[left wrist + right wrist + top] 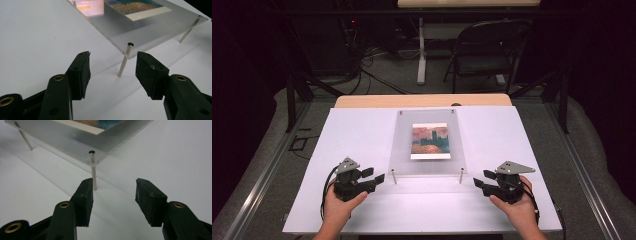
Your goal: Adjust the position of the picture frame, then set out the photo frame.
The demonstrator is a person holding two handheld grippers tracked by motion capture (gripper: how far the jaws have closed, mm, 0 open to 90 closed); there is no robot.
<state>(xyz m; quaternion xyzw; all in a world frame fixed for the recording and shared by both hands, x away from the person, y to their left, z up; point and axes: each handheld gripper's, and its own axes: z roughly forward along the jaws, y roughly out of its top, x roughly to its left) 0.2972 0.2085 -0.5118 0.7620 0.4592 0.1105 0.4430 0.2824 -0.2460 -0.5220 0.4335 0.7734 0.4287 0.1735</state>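
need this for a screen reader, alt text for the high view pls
A clear acrylic frame holding a painted print stands on metal legs on a white table. The left hand-held gripper and right hand-held gripper flank it, open.

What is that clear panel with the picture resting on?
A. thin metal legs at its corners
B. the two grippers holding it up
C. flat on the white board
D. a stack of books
A: the clear panel stands on thin metal legs, raised off the white board; both the left gripper and the right gripper are open and apart from it.
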